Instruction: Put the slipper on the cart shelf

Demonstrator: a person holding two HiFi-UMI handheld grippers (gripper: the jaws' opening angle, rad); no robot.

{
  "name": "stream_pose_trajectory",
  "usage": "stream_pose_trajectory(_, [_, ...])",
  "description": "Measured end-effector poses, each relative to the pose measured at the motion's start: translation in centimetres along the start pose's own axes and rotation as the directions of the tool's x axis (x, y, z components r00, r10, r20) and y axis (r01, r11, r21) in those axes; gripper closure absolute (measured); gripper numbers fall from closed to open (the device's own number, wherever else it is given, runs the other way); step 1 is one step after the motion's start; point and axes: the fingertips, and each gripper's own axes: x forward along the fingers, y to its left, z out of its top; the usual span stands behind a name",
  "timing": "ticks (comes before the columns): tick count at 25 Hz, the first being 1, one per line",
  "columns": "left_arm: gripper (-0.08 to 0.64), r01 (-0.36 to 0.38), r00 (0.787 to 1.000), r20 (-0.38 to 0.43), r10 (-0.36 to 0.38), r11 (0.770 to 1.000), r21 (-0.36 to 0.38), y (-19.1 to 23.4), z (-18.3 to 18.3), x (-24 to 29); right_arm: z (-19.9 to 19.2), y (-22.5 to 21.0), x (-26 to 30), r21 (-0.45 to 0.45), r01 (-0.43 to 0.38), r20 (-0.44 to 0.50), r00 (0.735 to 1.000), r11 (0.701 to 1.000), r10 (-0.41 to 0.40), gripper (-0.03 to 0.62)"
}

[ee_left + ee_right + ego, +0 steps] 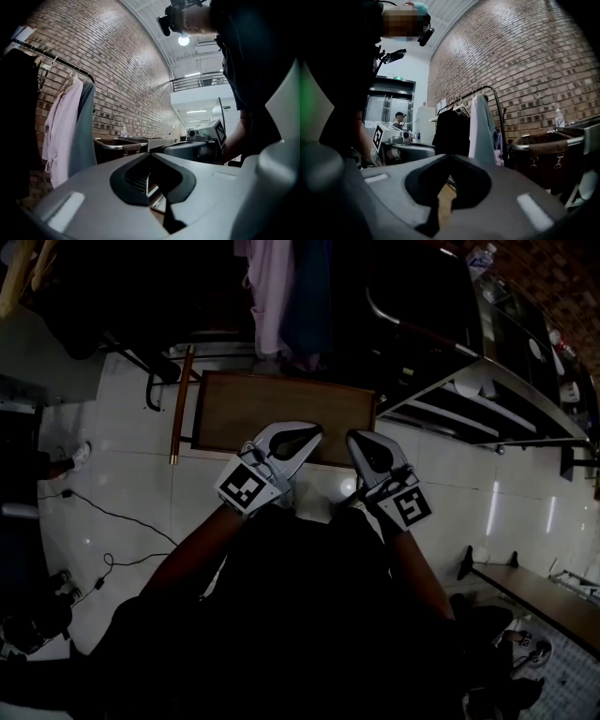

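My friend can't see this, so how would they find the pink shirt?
Find the big brick wall, then the clothes rail in front of it. The pink shirt hangs there between black clothes and a grey-blue top; it is the only pale pink one.
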Motion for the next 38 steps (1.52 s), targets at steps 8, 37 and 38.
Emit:
stream_pose_trajectory(8, [0.56, 0.004, 1.0, -0.009, -0.004, 0.999, -0.037, -0.7, -0.2, 0.0, 0.5, 1.1, -0.1, -0.007, -0.015, 0.002, 1.0, 1.0, 0.015, 0.592])
stream_pose_trajectory(37, [0.56, -0.033, 0.999, -0.014, 0.033, 0.999, -0.016, -3.8, 0.9, 5.1, 1.7, -2.1, -3.0, -0.01, -0.101, 0.019, 0.995, 0.995, 0.101, 0.592])
stream_pose_trajectory(38, [0.56, -0.032, 0.999, -0.014, 0.031, 0.999, -0.017, -3.9, 0.9, 5.1, 1.6, -2.1, -2.9, -0.01, -0.101, 0.018, 0.995, 0.995, 0.101, 0.592])
